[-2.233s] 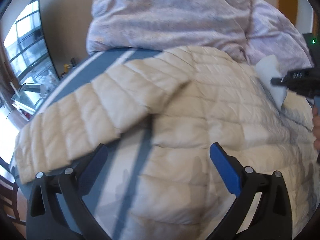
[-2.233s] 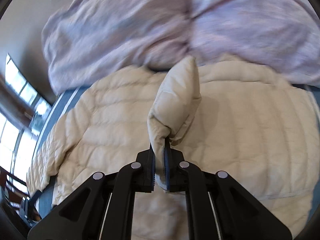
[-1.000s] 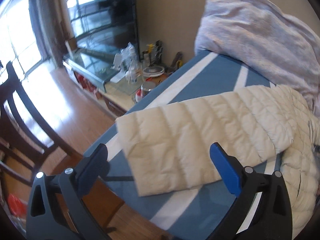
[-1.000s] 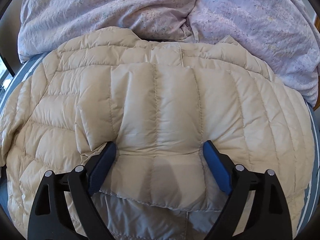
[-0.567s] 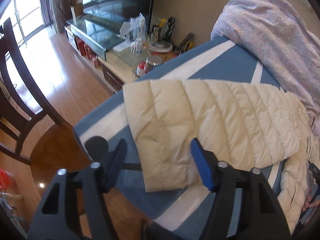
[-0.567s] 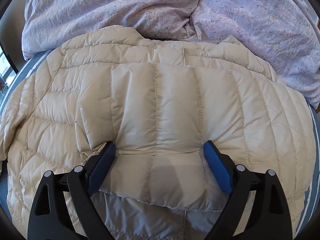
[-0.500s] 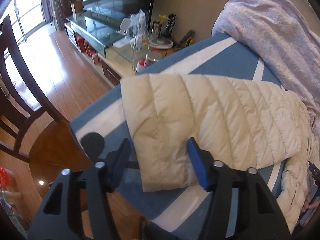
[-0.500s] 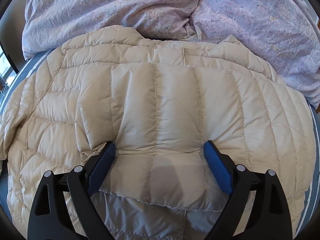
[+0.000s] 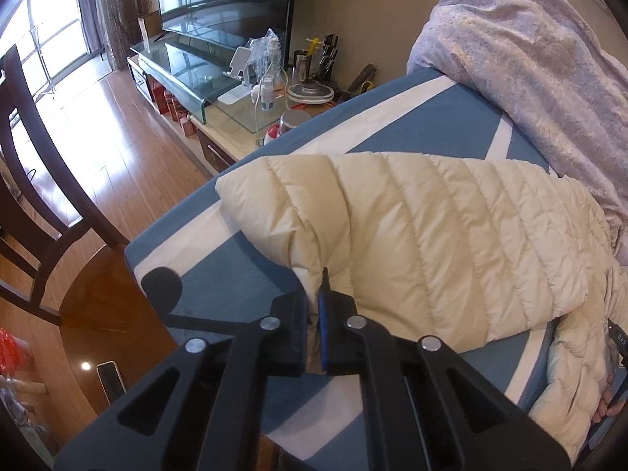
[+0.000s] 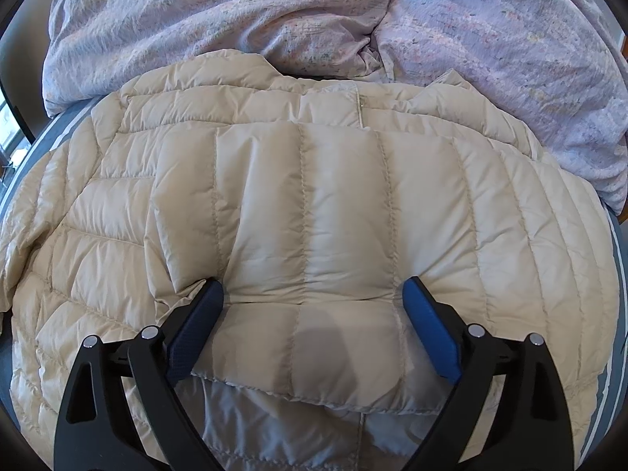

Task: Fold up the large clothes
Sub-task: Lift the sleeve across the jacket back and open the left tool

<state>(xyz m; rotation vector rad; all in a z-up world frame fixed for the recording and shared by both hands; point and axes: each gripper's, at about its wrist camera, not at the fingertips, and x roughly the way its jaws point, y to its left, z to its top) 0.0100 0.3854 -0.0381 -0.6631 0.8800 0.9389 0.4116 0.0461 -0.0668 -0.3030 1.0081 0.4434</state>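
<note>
A cream quilted puffer jacket (image 10: 98, 255) lies spread on the bed. One sleeve (image 10: 306, 204) is folded across its body. My right gripper (image 10: 314, 294) hovers over that sleeve's cuff; its jaws are opening, the cuff lies between the blue pads, and they do not press on it. In the left wrist view the other sleeve (image 9: 412, 227) stretches out toward the bed's edge. My left gripper (image 9: 314, 286) is shut on this sleeve's cuff corner, which bunches up between the pads.
The bed has a blue and white striped sheet (image 9: 412, 125) and a lilac duvet (image 10: 274, 11) heaped at its far side. Beyond the bed's edge stand a glass TV stand (image 9: 188, 74), a dark chair (image 9: 35, 180) and a round wooden table (image 9: 106, 302).
My left gripper has sunk onto the outstretched sleeve's cuff and closed on it. My right gripper let go of the other sleeve earlier; it stays in place, jaws slightly wider.
</note>
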